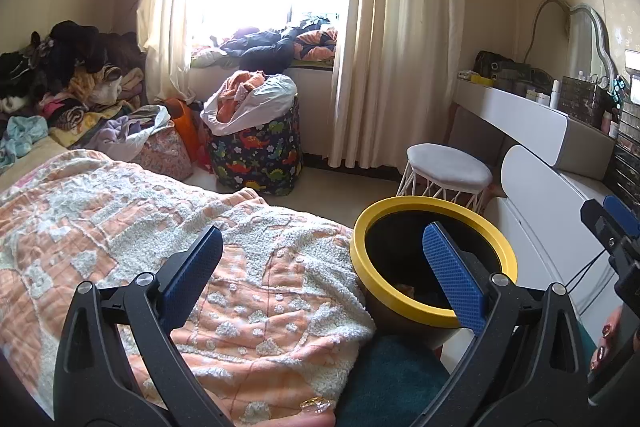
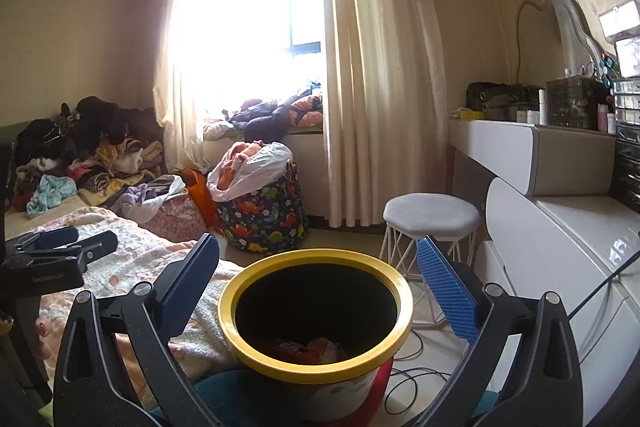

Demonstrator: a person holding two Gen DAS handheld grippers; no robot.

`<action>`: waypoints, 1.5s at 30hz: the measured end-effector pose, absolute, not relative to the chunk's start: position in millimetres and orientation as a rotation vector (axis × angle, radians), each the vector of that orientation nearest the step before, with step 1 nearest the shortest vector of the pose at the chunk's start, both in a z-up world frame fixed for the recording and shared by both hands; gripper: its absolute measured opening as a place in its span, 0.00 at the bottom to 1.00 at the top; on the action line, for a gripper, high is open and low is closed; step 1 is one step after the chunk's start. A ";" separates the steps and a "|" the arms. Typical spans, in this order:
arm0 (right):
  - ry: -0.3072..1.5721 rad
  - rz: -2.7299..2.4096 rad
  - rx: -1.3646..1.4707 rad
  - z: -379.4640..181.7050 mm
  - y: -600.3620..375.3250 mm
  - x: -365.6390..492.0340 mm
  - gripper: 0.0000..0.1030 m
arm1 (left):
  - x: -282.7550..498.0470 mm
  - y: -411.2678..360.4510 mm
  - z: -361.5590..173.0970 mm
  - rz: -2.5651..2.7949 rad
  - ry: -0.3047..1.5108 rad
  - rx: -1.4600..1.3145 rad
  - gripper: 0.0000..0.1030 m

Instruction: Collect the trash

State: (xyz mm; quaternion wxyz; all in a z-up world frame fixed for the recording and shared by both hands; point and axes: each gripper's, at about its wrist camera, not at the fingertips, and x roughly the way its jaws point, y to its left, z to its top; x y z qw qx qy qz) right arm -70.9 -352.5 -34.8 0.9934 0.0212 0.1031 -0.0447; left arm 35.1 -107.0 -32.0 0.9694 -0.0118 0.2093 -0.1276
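Note:
A trash bin with a yellow rim point(image 2: 320, 367) and red-and-white body stands on a teal seat right in front of me; crumpled trash point(image 2: 316, 347) lies at its bottom. My right gripper point(image 2: 320, 275) is open and empty, its jaws spread on either side of the bin's mouth, just above it. The bin's yellow rim also shows in the left wrist view point(image 1: 400, 211), at the right. My left gripper point(image 1: 324, 267) is open and empty over the orange-and-white blanket point(image 1: 160, 227), with its right finger point(image 1: 452, 275) in front of the bin.
A bed with piled clothes point(image 1: 68, 75) lies at the left. A dinosaur-print laundry bag point(image 2: 264, 215) and a white stool point(image 2: 432, 215) stand by the curtain. A white dresser point(image 2: 560, 227) with cosmetics lines the right. Cables point(image 2: 412, 379) lie on the floor.

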 end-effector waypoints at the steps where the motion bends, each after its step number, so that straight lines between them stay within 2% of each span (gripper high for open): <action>1: 0.212 -0.090 0.045 -35.3 -353.0 -69.7 0.94 | 34.8 -106.6 -32.7 -0.258 0.424 -0.025 0.89; 45: 0.227 -0.115 0.070 -39.7 -357.3 -66.7 0.94 | 37.9 -103.7 -39.0 -0.236 0.441 -0.015 0.89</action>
